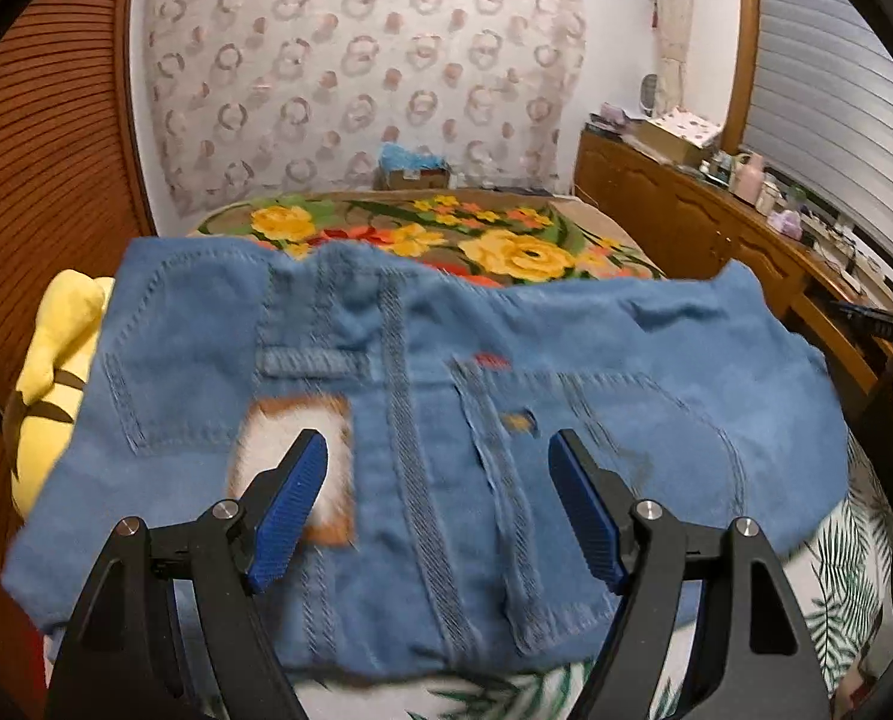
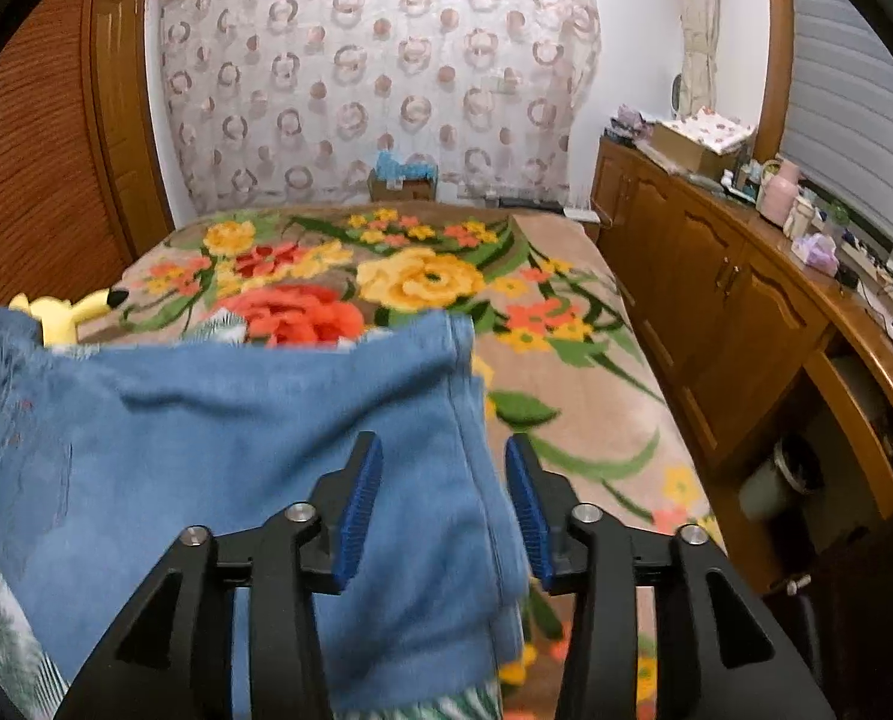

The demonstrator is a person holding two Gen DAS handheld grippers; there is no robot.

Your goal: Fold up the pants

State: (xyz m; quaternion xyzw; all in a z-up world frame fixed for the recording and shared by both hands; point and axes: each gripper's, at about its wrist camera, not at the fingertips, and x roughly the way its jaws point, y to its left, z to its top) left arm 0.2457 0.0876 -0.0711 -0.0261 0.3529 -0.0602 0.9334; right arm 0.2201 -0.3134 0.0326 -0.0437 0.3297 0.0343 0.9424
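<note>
Since the blue denim pants lie spread on the bed, already looking doubled into a compact bundle, they seem soft but rather heavy and thick at the seams. The left gripper hovers open above the waist side, and the right gripper stands open around the layered right edge, a good place to pinch. Beyond is free floral blanket; a yellow plush toy sits left, a wooden cabinet right.

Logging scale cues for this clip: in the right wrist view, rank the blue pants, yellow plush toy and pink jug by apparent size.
1. Blue pants, largest by far, though nearest the camera.
2. Yellow plush toy, mostly hidden behind the pants.
3. Pink jug, similar to the toy's visible part and farther off, so that order is unsure.
</note>
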